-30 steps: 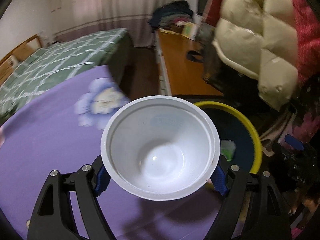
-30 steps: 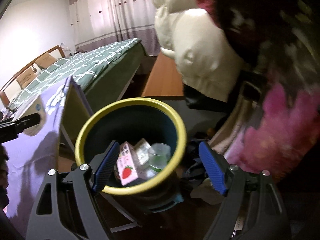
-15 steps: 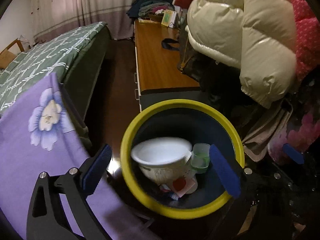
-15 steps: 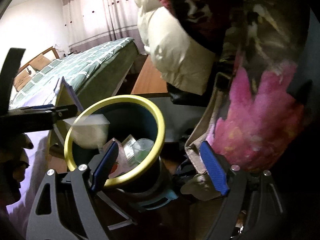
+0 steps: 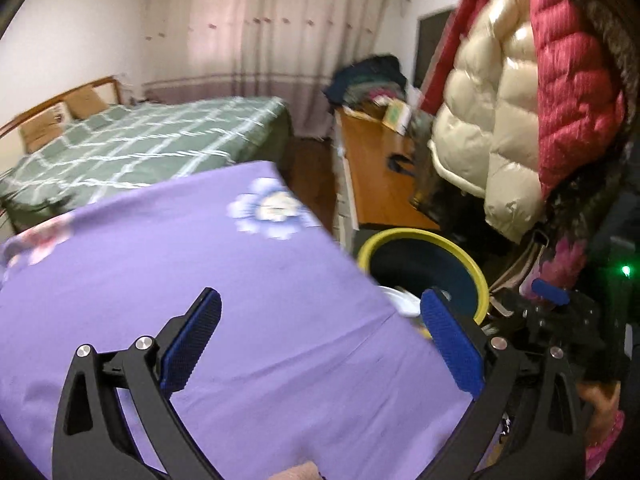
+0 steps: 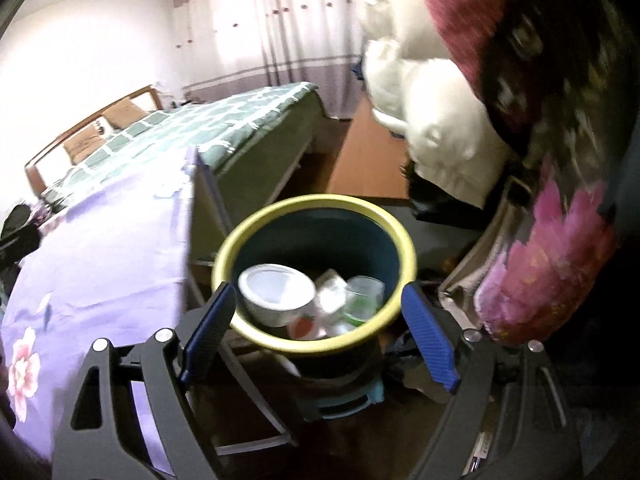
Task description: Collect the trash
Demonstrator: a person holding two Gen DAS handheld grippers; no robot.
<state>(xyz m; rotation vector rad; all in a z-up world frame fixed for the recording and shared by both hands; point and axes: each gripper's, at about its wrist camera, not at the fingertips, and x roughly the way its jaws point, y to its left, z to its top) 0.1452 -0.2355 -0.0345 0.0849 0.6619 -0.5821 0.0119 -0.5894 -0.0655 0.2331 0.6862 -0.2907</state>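
Bowl (image 6: 276, 294) lies in the bin (image 6: 316, 206).
Left gripper (image 5: 320, 326), jaws opening and empty, over purple cloth (image 5: 160, 264); right gripper (image 6: 316, 326) wide, empty, above bin.

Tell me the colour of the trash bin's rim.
Yellow, on a dark blue trash bin; the right wrist view shows it best.
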